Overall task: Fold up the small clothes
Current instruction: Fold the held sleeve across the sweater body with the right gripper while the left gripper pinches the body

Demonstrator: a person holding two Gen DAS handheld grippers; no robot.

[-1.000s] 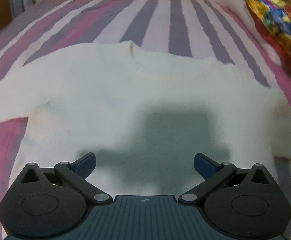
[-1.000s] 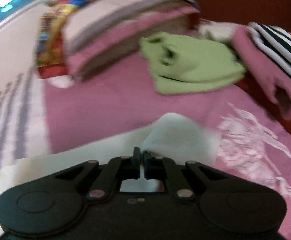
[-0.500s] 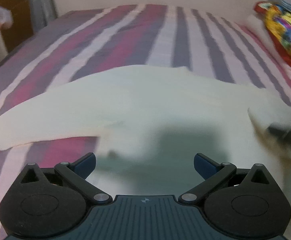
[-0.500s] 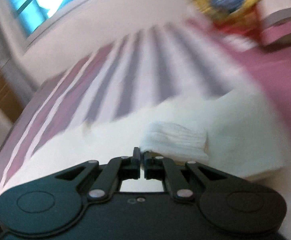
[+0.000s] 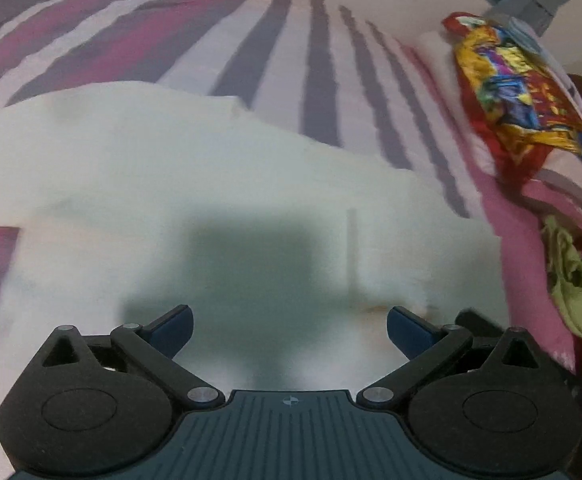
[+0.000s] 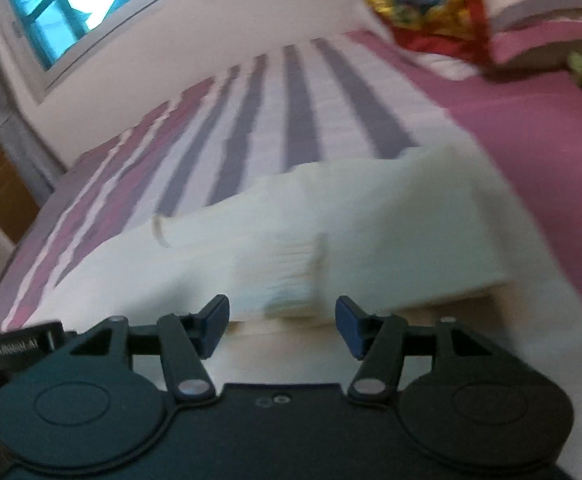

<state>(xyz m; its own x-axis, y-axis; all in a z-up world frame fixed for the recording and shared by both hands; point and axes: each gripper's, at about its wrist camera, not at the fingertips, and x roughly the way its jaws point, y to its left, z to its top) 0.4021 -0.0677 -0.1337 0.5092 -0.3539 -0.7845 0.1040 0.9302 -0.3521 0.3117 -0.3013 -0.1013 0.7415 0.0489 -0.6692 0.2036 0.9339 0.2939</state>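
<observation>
A white knitted sweater (image 5: 195, 184) lies spread on the striped bed (image 5: 315, 60), filling the middle of both wrist views. In the right wrist view one sleeve (image 6: 291, 276) lies folded across the body, its ribbed cuff just ahead of the right gripper (image 6: 282, 326). The jaws of that gripper are opening, and the cuff lies beyond the tips, not between the pads. The left gripper (image 5: 289, 330) hovers over the sweater's lower part with its jaws spread wide and nothing between them.

By my reading the first sleeve fold is done, and the other sleeve, stretching off towards 9 o'clock in the left wrist view, is yet to be brought in; the body folds also remain. At 3 o'clock in that view a green garment (image 5: 571, 280) lies crumpled on the pink cover below a bright patterned bundle (image 5: 515, 92), probably still waiting.

A small label sits on a black part at the left edge of the right wrist view, too blurred to read. No other writing shows.
</observation>
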